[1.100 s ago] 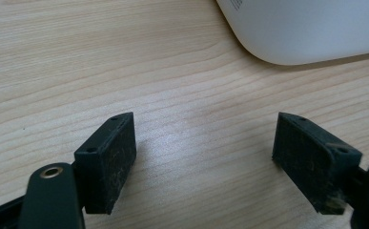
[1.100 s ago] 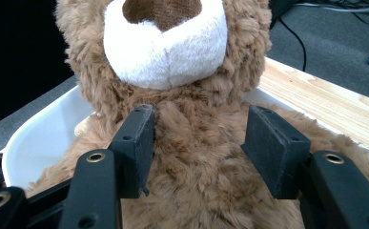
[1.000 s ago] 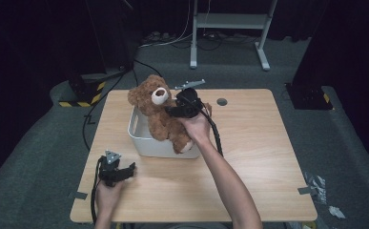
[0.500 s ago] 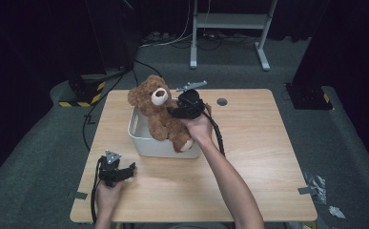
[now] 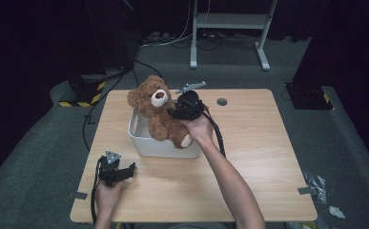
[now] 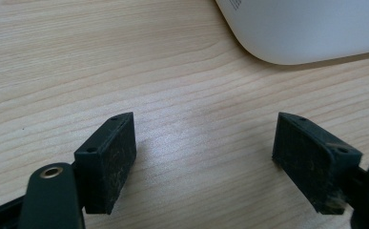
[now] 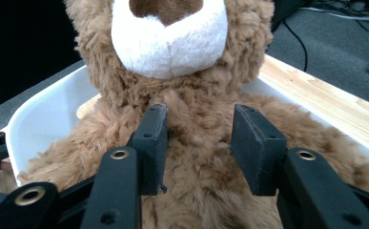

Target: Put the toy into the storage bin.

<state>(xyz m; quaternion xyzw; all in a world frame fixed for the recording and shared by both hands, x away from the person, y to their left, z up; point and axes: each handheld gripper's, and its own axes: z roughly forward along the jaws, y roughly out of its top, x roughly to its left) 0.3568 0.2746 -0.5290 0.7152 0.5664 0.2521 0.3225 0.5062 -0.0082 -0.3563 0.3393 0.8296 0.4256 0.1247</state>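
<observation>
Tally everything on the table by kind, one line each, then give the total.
Brown teddy bear: 1
White plastic tub: 1
Handheld grippers: 2, the left gripper and the right gripper
Total: 4

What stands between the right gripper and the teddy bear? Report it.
Nothing visible does. The right gripper is at the teddy bear itself, its jaws have just been closing, and the chest fur lies between them. The bear sits in the white tub.
</observation>
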